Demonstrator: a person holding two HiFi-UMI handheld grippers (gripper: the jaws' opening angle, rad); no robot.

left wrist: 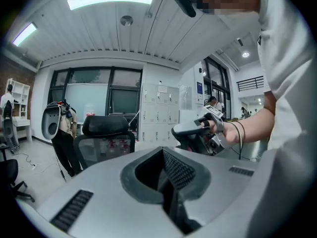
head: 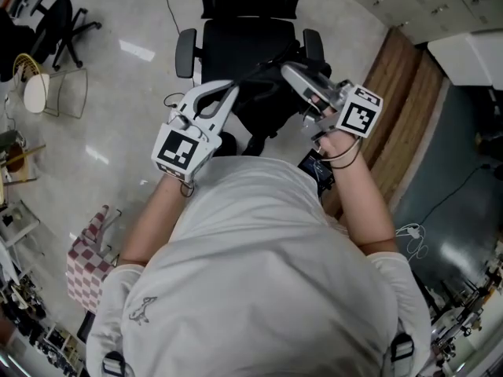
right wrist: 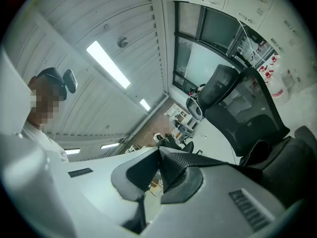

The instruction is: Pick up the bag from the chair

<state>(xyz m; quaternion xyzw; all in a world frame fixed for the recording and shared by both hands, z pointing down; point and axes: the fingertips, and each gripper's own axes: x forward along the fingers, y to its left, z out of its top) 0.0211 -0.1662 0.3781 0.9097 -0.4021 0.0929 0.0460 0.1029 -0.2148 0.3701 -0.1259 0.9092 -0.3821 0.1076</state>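
Observation:
A black bag hangs between my two grippers, in front of the black office chair. My left gripper is shut on a black mesh strap of the bag, seen pinched in the jaws of that gripper in the left gripper view. My right gripper is shut on another strap. That strap runs from this gripper to the bag's dark body at the lower right. The chair's back stands just behind it. A thin strap stretches between both grippers.
A wooden strip runs along the floor on the right. At the far left stand another office chair and a wire stool. A checkered cloth lies at the lower left. Lockers line the far wall.

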